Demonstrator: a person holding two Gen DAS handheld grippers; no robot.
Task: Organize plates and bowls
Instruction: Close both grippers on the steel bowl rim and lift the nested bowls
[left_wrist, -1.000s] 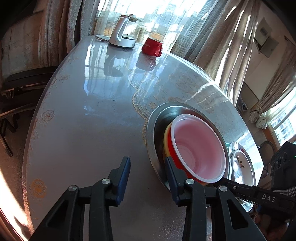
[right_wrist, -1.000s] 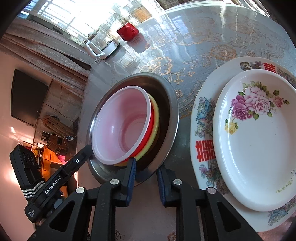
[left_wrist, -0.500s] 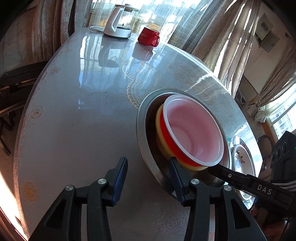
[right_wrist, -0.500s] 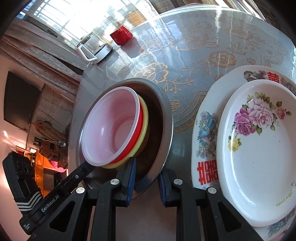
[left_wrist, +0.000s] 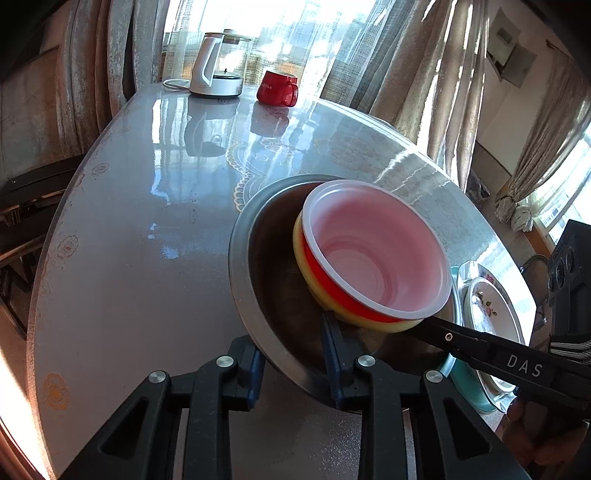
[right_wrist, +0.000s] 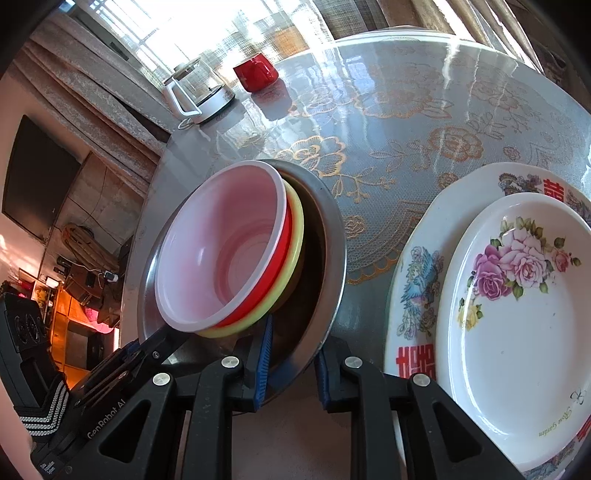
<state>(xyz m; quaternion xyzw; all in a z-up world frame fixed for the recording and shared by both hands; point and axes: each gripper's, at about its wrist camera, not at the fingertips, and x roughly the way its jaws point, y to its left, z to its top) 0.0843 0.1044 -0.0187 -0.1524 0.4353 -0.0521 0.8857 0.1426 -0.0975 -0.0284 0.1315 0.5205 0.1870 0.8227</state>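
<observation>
On a glossy round table (left_wrist: 155, 229) with gold floral lace, beside sunlit curtains (left_wrist: 413, 74), 2 black grippers, left gripper (left_wrist: 293, 354) closing and right gripper (right_wrist: 291, 356) narrow, clamp the round steel basin's (right_wrist: 332, 266) rim; it holds nested pink, red and yellow plastic bowls (right_wrist: 221, 251).

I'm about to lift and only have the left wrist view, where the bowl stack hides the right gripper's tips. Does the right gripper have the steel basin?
Observer: Yes. The right gripper is shut on the near rim of the steel basin, one finger inside, one outside.
Operator: What's stacked beside it? I see only a sliver.
Observer: A white rose plate lies on a larger plate with a bird and red characters.
Operator: Is the basin touching them?
Observer: No, a strip of tablecloth shows between the basin and the larger plate.
</observation>
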